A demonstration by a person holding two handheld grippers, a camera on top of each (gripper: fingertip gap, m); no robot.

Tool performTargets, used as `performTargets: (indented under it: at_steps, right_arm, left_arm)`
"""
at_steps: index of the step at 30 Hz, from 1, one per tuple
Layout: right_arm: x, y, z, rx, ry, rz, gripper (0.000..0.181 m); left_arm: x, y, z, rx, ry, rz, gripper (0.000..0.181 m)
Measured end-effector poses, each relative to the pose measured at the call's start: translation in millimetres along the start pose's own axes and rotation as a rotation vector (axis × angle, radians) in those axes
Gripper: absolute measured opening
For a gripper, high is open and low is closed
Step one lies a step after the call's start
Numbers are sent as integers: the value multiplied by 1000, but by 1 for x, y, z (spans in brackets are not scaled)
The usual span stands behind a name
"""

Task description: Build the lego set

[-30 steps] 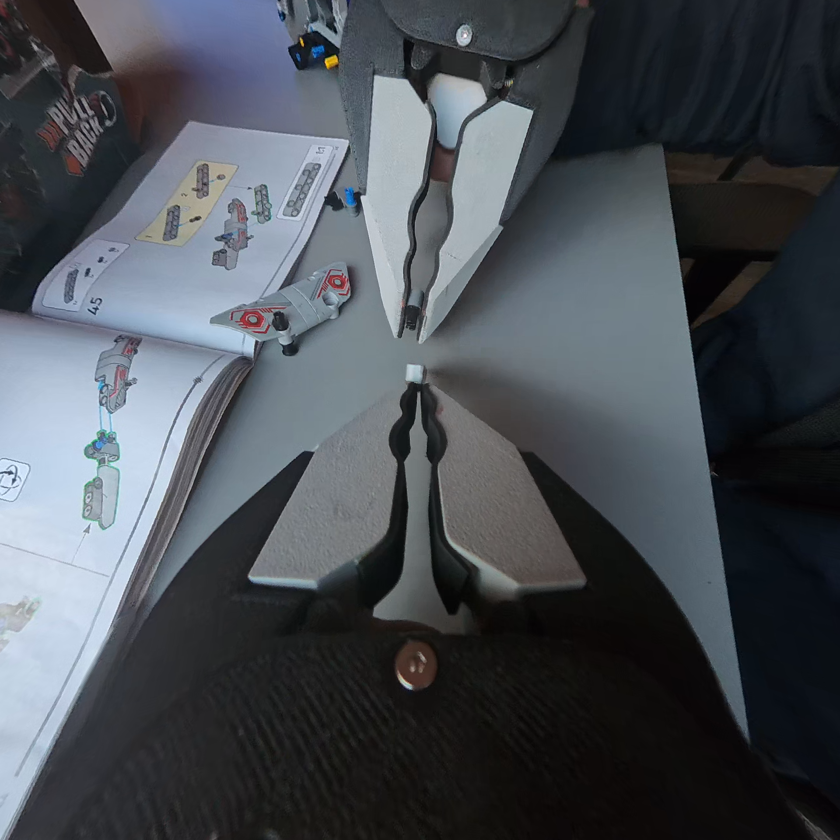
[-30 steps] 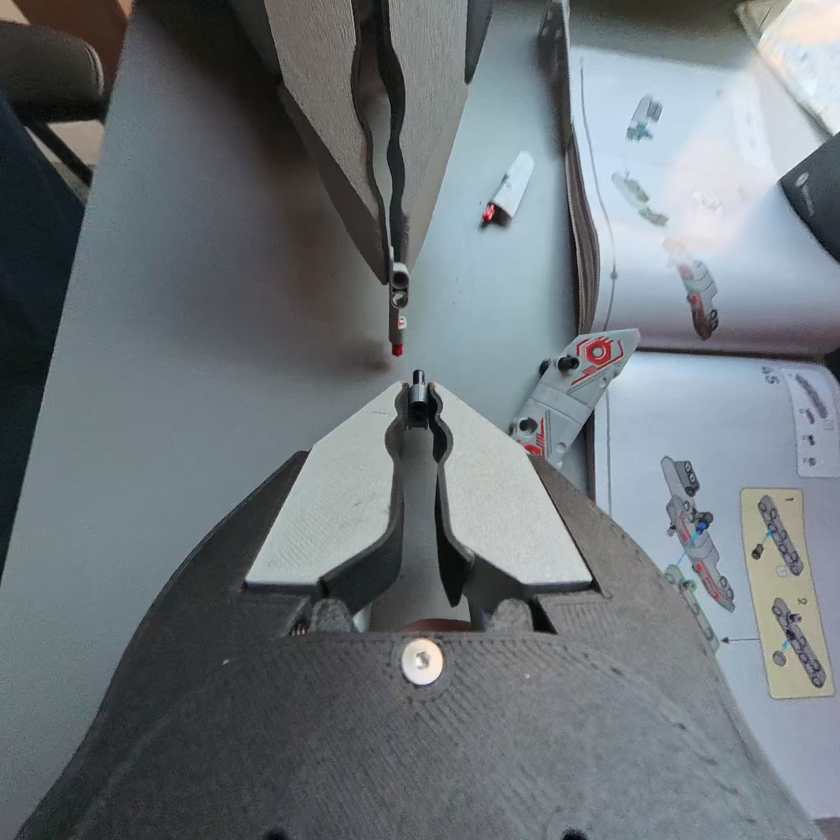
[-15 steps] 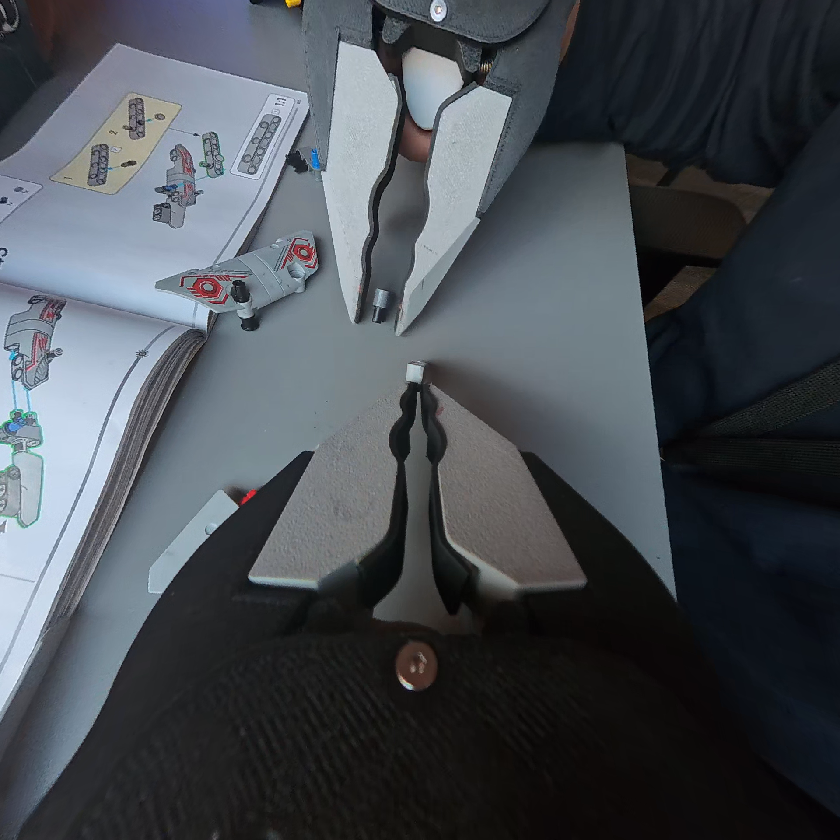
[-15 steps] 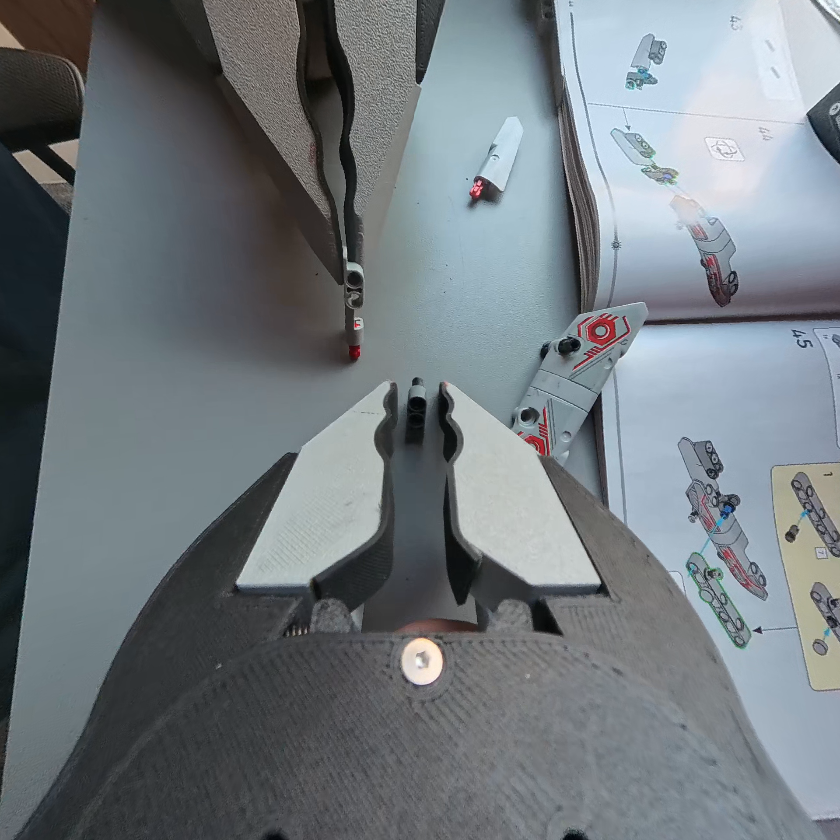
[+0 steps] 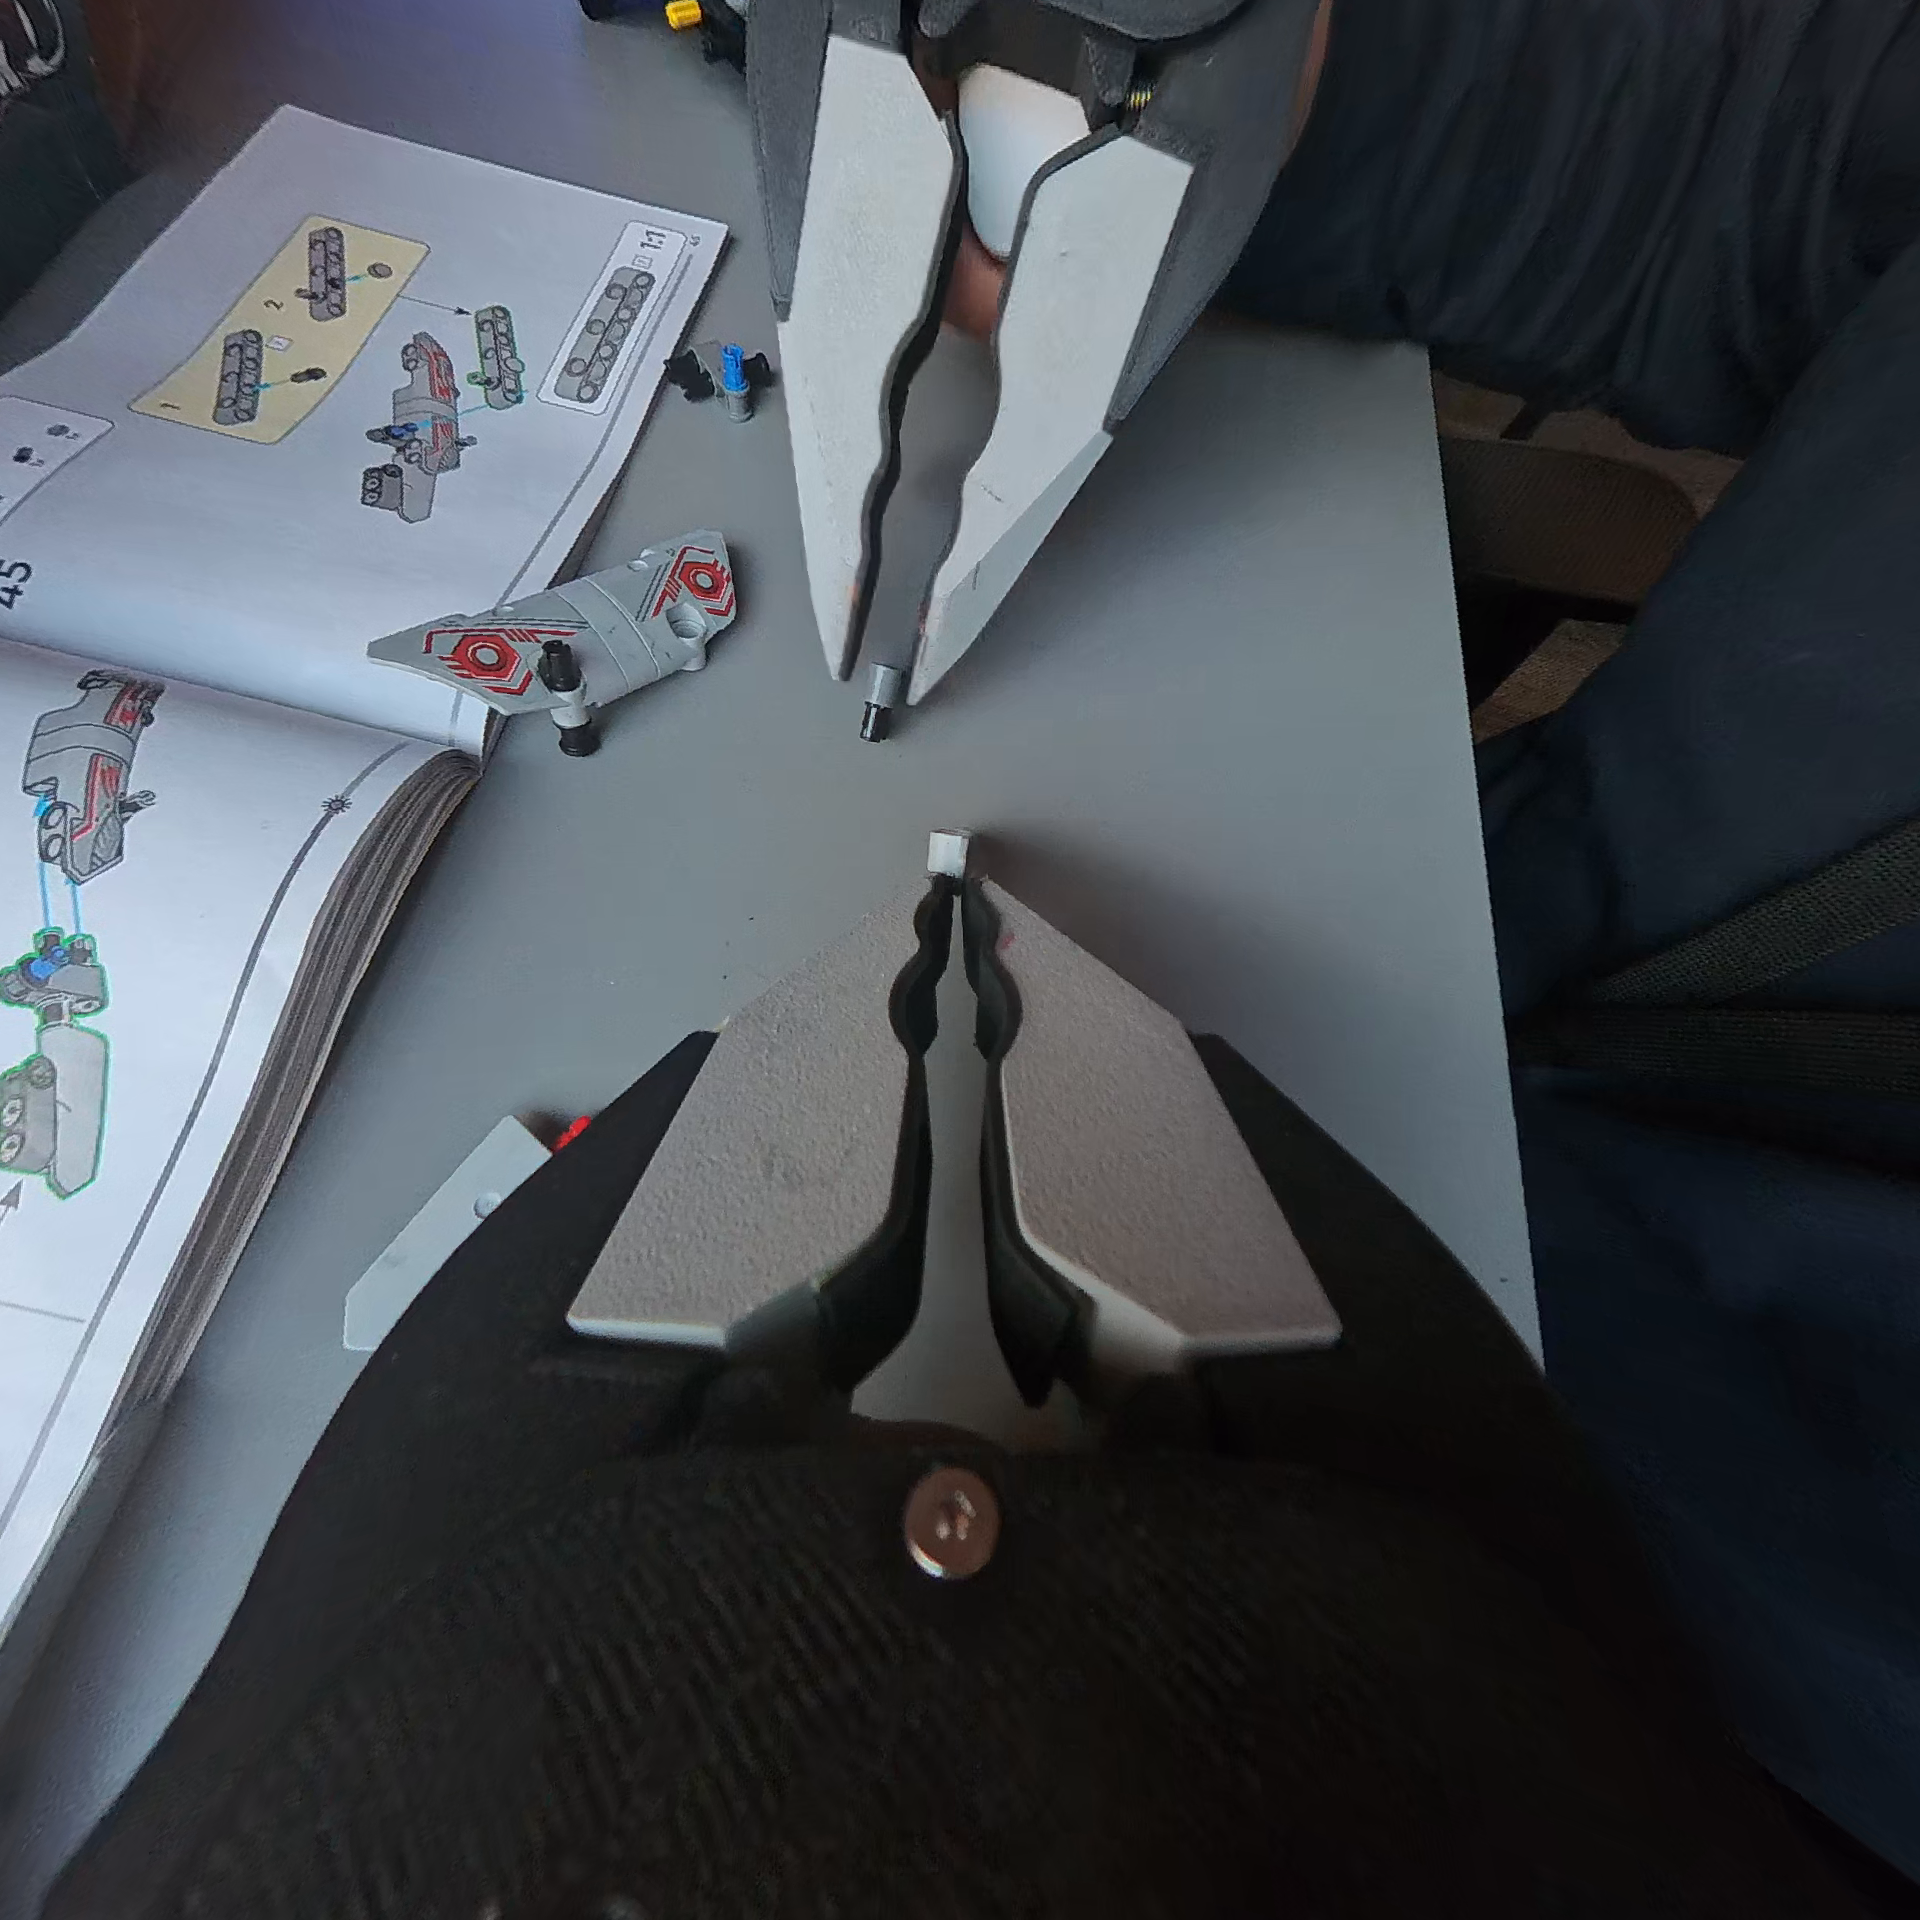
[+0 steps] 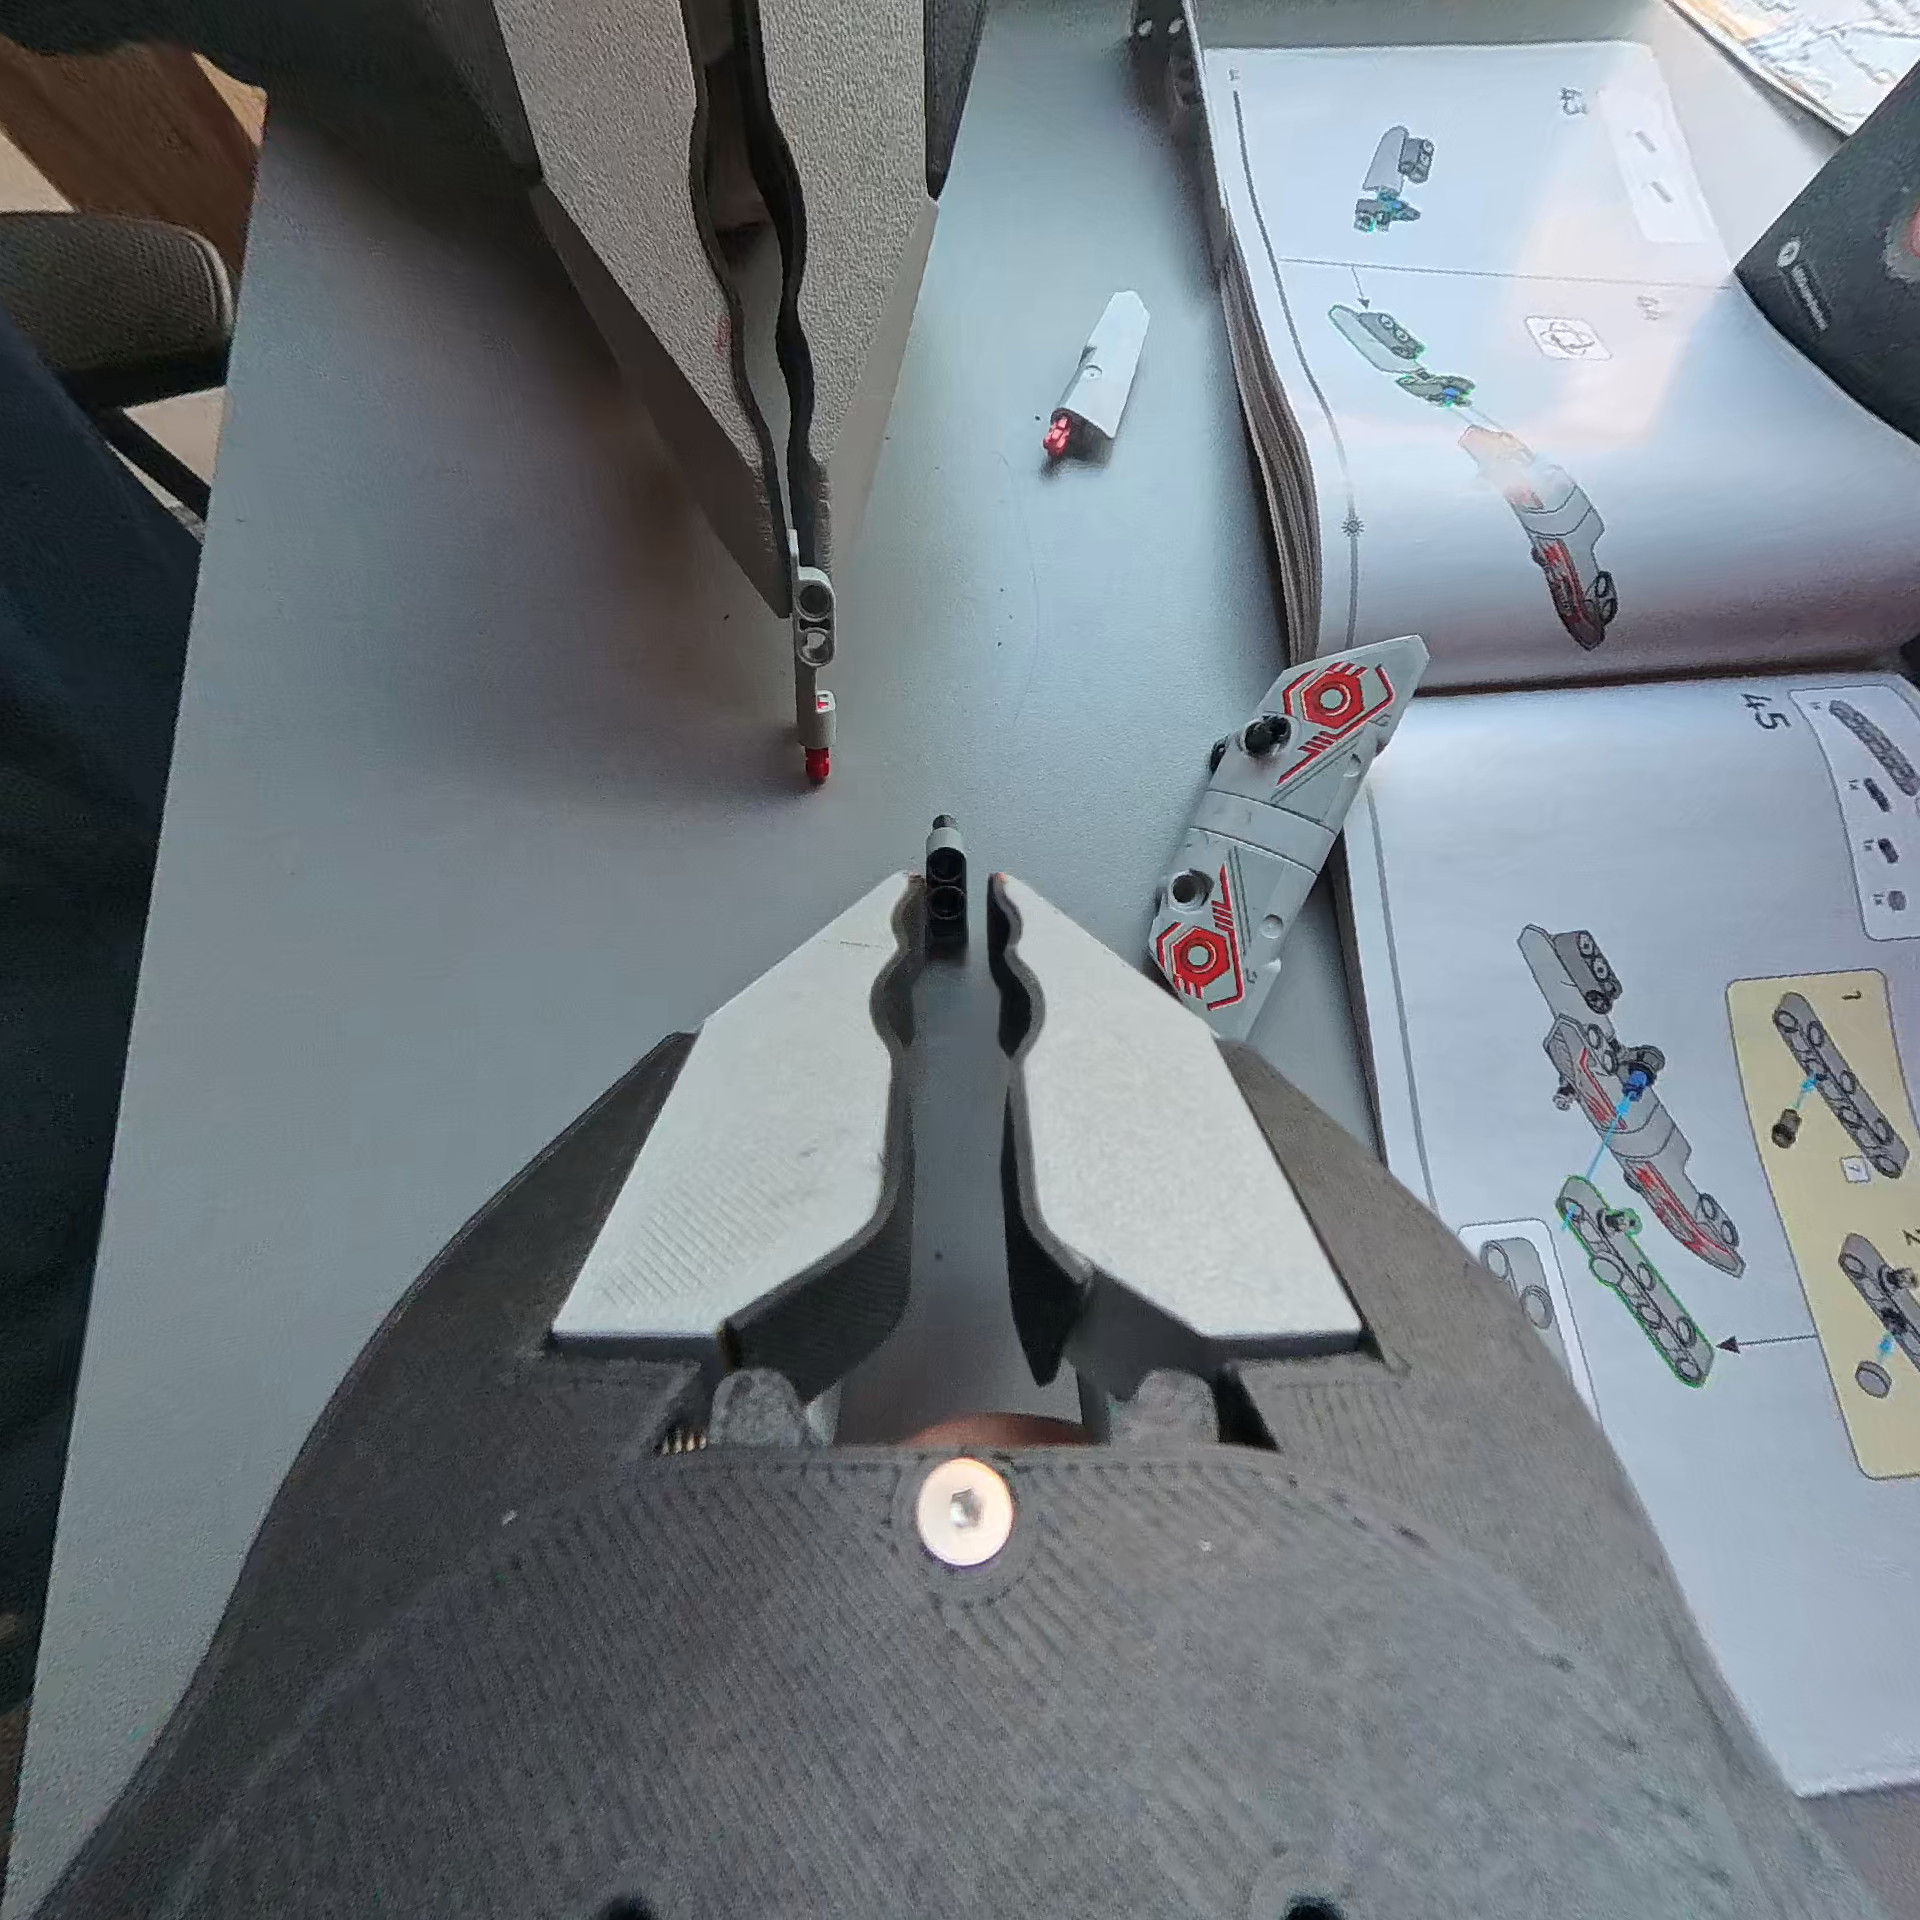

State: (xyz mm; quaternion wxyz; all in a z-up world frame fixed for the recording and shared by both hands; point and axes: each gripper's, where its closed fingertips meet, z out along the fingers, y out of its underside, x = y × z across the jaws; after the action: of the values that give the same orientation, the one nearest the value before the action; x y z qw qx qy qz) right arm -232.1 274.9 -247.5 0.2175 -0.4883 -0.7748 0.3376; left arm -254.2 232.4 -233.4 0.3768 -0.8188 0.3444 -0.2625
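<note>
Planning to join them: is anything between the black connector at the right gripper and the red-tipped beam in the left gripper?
Nothing visible: only bare table separates the black connector and the red-tipped beam. The printed grey panel lies off to the side, by the booklet.

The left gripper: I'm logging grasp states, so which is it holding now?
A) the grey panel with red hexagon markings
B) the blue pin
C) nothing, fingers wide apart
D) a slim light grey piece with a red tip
D: in the right wrist view the left gripper is shut on the slim light grey piece with a red tip, which points toward the table.
</note>
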Motion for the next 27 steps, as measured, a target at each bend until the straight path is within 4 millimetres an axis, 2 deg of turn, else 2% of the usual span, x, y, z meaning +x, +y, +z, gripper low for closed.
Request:
performTargets:
  at_steps: [3, 6, 9, 21, 24, 27]
  right_arm:
    - [-1, 0, 1, 0, -5, -3, 5]
    - [-1, -2, 0, 12, -8, 5, 12]
    - [-1, -4, -2, 28, -13, 4, 5]
    - [0, -3, 2, 25, -8, -10, 5]
    - [-2, -9, 0, 48, -7, -21, 5]
    - [-10, -25, -5, 134, -59, 16, 5]
  left_arm:
    - [0, 0, 0, -2, 1, 1, 0]
    - [0, 0, 0, -2, 2, 1, 0]
    - [1, 0, 0, -2, 1, 4, 0]
    - [1, 0, 0, -3, 0, 5, 0]
    - [-1, 0, 0, 3, -5, -1, 0]
    - [-1, -2, -1, 15, -9, -5, 0]
